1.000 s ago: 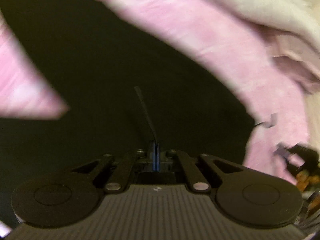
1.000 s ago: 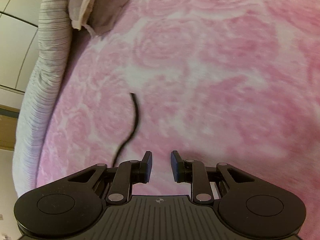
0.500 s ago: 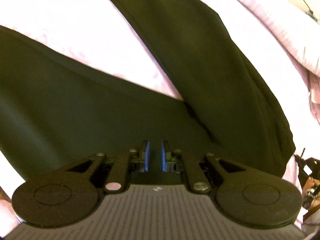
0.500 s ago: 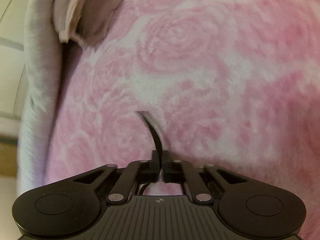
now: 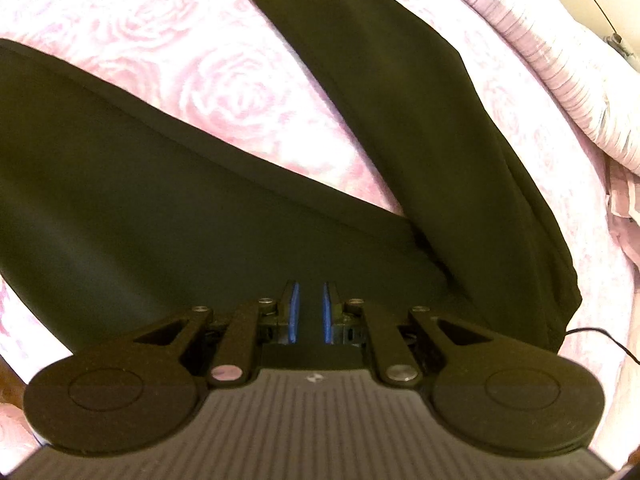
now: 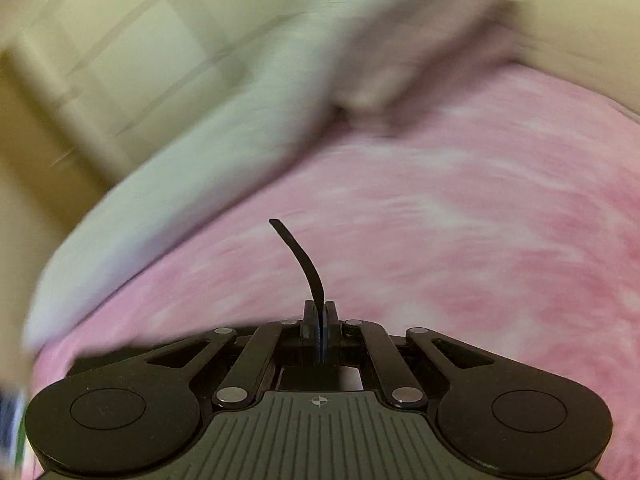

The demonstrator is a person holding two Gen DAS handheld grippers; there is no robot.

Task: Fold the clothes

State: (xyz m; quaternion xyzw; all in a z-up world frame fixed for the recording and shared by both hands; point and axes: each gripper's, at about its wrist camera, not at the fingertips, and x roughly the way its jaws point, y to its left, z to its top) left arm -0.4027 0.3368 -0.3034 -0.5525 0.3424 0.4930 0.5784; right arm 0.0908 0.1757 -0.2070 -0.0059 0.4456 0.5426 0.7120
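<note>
Black trousers [image 5: 160, 220] lie spread on a pink rose-patterned blanket [image 5: 208, 80], the two legs forming a V that meets just ahead of my left gripper [image 5: 308, 292]. That gripper hovers over the dark cloth, pointing steeply down. Its blue pads [image 5: 295, 312] stand a little apart with nothing pinched between them. In the blurred right wrist view, my right gripper [image 6: 320, 308] is shut on a thin black strip [image 6: 300, 256] that curls up from its tips above the blanket [image 6: 480, 240]. I cannot tell whether the strip is a cord or a cloth edge.
A pale striped bolster [image 5: 560, 60] borders the blanket at the far right, and shows blurred [image 6: 180, 180] in the right wrist view before a cream panelled wall [image 6: 120, 40]. Crumpled pinkish cloth [image 5: 624, 208] lies beside it. A thin black cord [image 5: 596, 334] trails off the trousers' right edge.
The left gripper let go of the black cloth, opened slightly and slid across the trousers. The right gripper closed on the black strip lying on the blanket and swung upward with it.
</note>
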